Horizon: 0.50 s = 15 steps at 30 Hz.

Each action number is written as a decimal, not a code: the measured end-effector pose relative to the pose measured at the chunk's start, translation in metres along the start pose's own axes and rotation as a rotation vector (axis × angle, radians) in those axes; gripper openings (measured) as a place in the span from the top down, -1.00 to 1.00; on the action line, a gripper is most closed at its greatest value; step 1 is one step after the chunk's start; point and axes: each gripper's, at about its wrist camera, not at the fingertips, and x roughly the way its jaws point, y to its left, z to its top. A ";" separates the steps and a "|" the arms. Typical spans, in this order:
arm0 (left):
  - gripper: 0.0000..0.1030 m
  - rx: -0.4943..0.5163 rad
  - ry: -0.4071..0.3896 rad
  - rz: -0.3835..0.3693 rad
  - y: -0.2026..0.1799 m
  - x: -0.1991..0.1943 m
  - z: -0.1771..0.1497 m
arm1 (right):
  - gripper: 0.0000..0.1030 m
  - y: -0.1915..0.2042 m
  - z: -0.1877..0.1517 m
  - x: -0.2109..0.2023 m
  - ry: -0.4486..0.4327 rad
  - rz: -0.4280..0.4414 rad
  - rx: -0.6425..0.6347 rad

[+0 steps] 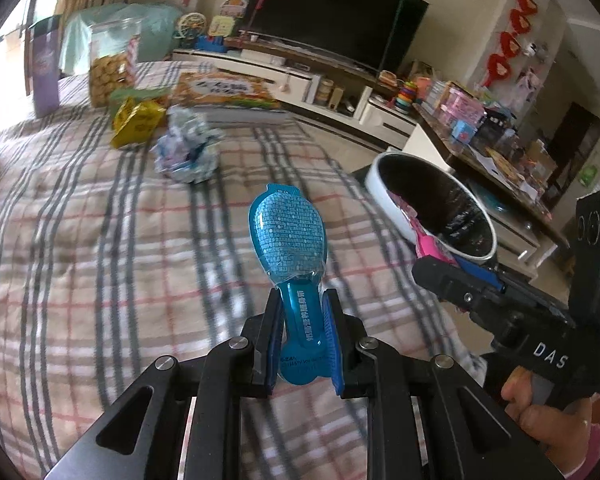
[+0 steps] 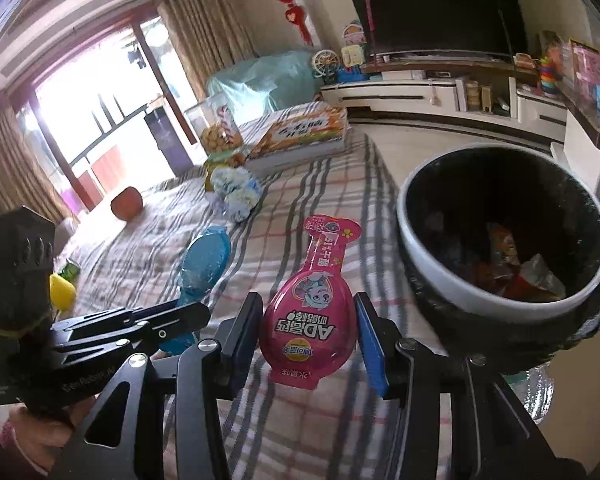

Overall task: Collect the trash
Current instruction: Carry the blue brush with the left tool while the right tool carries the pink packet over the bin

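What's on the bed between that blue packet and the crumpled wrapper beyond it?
Nothing: only bare checked blanket separates the blue packet from the crumpled wrapper, clearest in the left wrist view.

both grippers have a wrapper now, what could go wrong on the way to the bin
1. The left gripper pinches the blue spoon-shaped plastic packet only at its narrow handle, so the wide head could swing or slip out.
2. The right gripper holds the pink egg-shaped snack packet by its smooth rounded sides; it might pop free.
3. The white-rimmed, black-lined round bin sits beyond the plaid bed's edge, so a short drop may miss it.
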 end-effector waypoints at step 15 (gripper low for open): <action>0.65 0.110 0.003 -0.060 -0.057 0.022 0.027 | 0.09 -0.055 0.016 -0.036 -0.071 -0.071 0.077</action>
